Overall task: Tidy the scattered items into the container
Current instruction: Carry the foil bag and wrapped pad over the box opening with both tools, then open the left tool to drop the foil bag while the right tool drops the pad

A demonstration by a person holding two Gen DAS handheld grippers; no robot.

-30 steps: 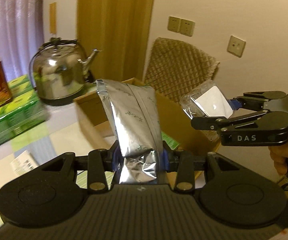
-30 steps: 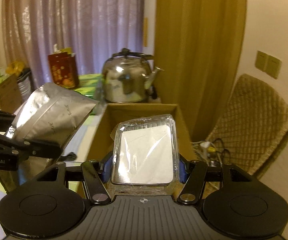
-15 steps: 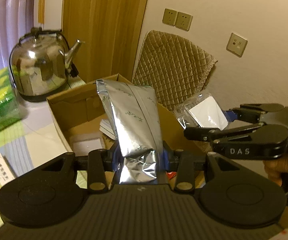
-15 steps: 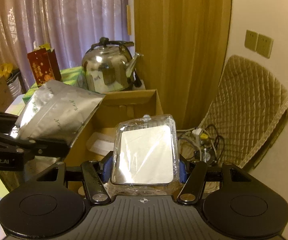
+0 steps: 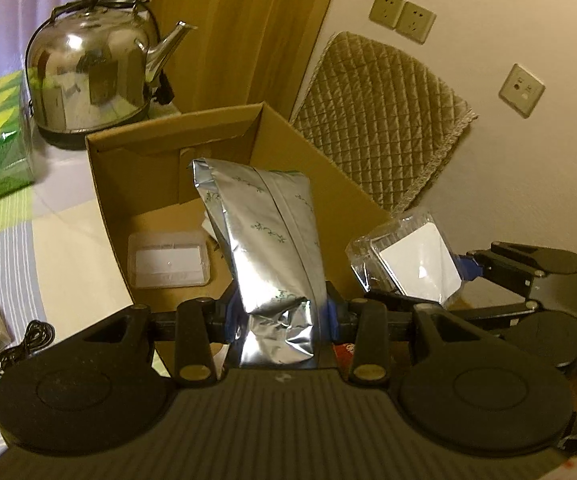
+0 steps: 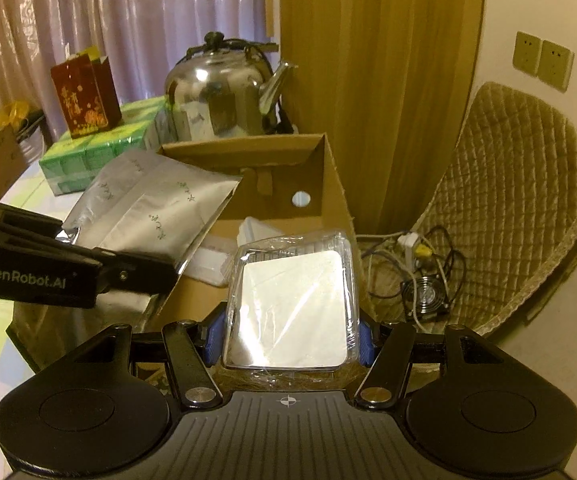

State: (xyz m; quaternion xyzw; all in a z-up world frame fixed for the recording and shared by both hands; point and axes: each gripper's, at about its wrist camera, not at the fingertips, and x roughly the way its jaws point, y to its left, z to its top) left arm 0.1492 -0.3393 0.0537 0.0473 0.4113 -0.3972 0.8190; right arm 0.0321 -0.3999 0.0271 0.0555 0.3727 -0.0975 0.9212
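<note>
- left gripper (image 5: 278, 312) is pinching a crinkly silver foil pouch (image 5: 264, 232) over the open brown cardboard box (image 5: 176, 140)
- right gripper (image 6: 288, 332) is clamping a clear plastic-wrapped white pack (image 6: 292, 304) by the box's rim
- shiny steel kettle (image 5: 88, 68) is sitting behind the box

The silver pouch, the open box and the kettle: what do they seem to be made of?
Silver pouch: probably metallised foil film; mirror-like and sharply creased where the left gripper clamps it.
Open box: plain brown cardboard, matte, with folded flaps.
Kettle: apparently polished stainless steel; it reflects the room.
</note>
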